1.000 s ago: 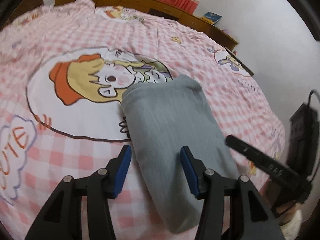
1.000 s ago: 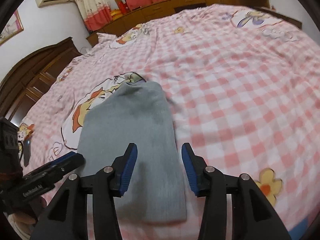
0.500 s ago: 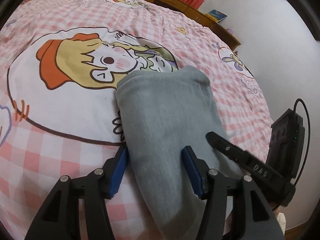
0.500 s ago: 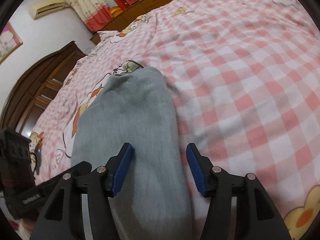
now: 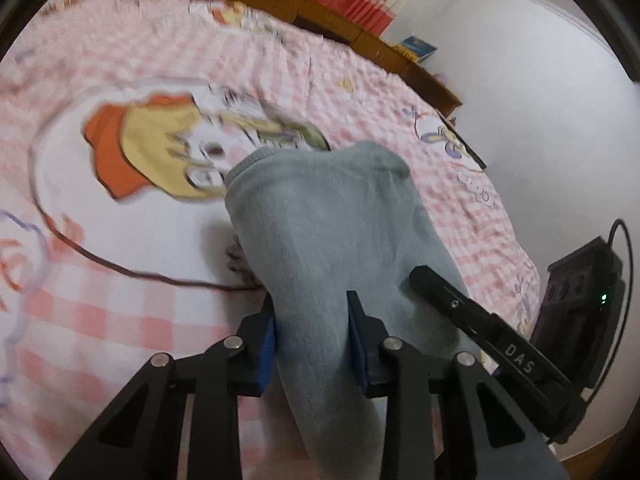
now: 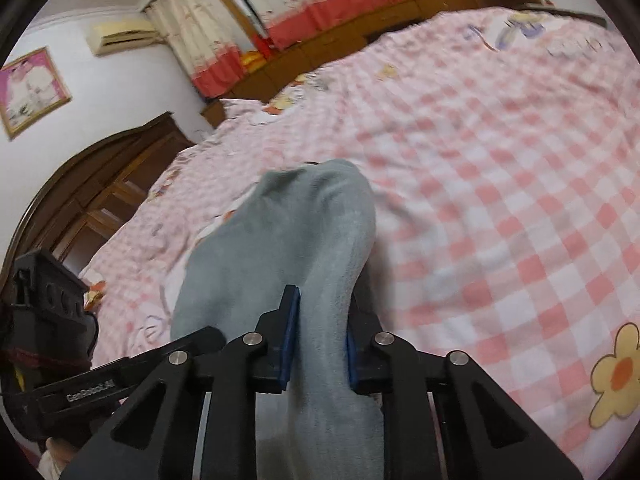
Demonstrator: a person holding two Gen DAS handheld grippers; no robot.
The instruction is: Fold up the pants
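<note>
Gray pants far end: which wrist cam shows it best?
Left wrist: the gray pants show their whole far edge, ribbed rim included, against the bedspread. Right wrist shows the same end only as a blurred rounded hump.

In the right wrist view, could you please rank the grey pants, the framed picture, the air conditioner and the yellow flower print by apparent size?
1. grey pants, by far the largest, though nearest the camera.
2. yellow flower print, also near.
3. framed picture.
4. air conditioner.
The last two are far off and look alike, so their order is unsure.
</note>
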